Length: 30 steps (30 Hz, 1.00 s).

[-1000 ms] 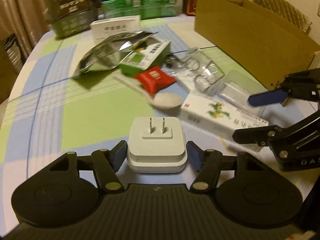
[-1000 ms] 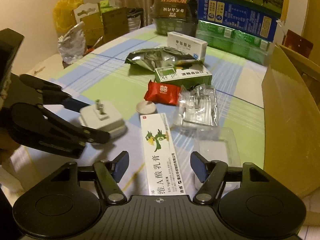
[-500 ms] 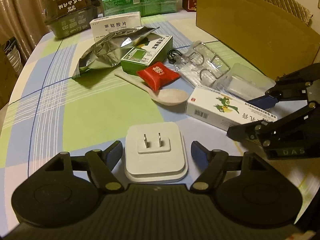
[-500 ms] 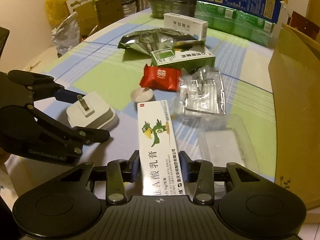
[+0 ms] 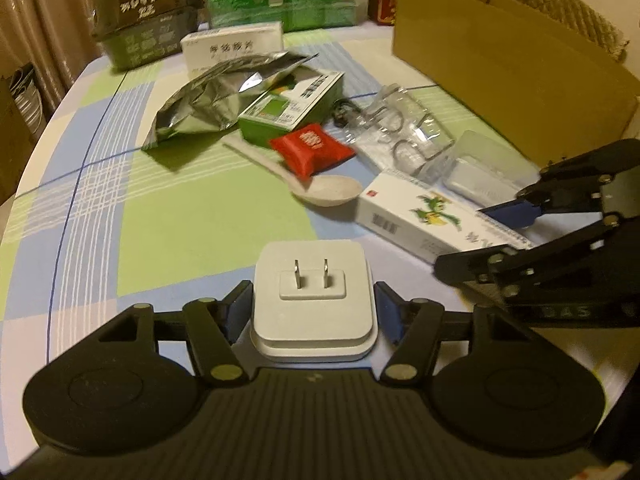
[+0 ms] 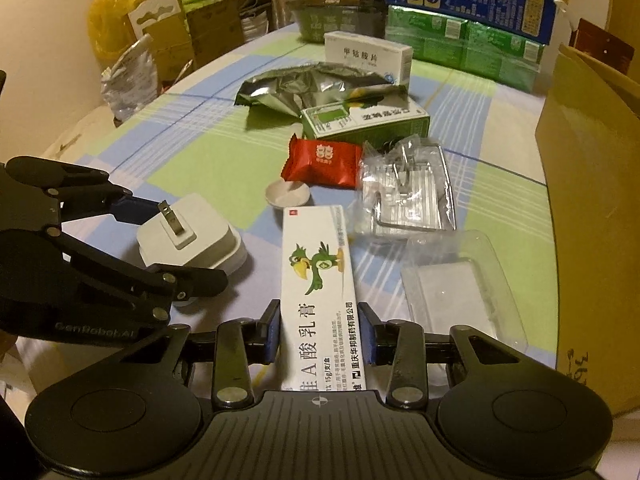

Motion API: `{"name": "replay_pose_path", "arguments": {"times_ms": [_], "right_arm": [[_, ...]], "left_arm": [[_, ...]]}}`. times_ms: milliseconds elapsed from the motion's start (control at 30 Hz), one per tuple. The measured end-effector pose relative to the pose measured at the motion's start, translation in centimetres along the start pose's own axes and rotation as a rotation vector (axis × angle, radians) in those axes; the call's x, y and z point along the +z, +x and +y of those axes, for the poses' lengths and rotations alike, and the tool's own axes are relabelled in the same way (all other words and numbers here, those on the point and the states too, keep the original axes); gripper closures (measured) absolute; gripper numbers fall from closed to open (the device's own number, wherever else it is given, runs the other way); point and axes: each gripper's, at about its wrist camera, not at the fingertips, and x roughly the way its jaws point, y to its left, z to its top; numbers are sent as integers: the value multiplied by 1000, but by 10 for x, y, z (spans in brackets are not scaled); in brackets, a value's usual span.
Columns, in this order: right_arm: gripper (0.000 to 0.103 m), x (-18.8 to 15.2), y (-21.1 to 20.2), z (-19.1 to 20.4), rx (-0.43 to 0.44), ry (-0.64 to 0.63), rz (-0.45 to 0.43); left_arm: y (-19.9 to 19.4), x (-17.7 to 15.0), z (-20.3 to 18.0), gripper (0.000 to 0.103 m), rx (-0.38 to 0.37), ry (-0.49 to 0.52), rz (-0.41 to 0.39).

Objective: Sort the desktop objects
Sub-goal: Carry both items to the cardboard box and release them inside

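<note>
My left gripper (image 5: 313, 307) is shut on a white plug adapter (image 5: 313, 300), prongs up, near the table's front edge; it also shows in the right wrist view (image 6: 188, 242). My right gripper (image 6: 319, 330) is shut on a long white ointment box with a green bird print (image 6: 318, 276), also seen in the left wrist view (image 5: 432, 216). Past them lie a red candy packet (image 6: 322, 162), a white spoon (image 5: 320, 190), a green medicine box (image 6: 362, 122), a silver foil bag (image 5: 212, 100) and clear plastic packaging (image 6: 408, 192).
An open cardboard box (image 5: 500, 68) stands on the right. A clear plastic tray (image 6: 452, 288) lies beside it. A white medicine box (image 6: 368, 58) and stacked green and blue cartons (image 6: 464, 40) line the table's far edge. The checked tablecloth (image 5: 100, 220) is bare at left.
My left gripper has closed on the plug adapter. My right gripper's hold on the ointment box is unchanged from half a second ago; a second ago it was open.
</note>
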Motion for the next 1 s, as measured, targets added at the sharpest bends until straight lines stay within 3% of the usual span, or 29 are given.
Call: {"name": "replay_pose_path", "arguments": {"times_ms": [267,533,833,1000], "right_arm": [[68,-5,-33,3,-13,21,-77],[68,4,-113,-14,-101,115,-204],[68,22,-208,-106,-296,221,-292],[68,15,-219,-160,-330,268,-262]], "left_arm": [[-21,4,-12,43,11,12,-47],[-61,11,-23,43,-5,-75,-100],[-97,87,-87,43,-91,-13,-217],[-88,136,-138,43,-138,60,-232]]}}
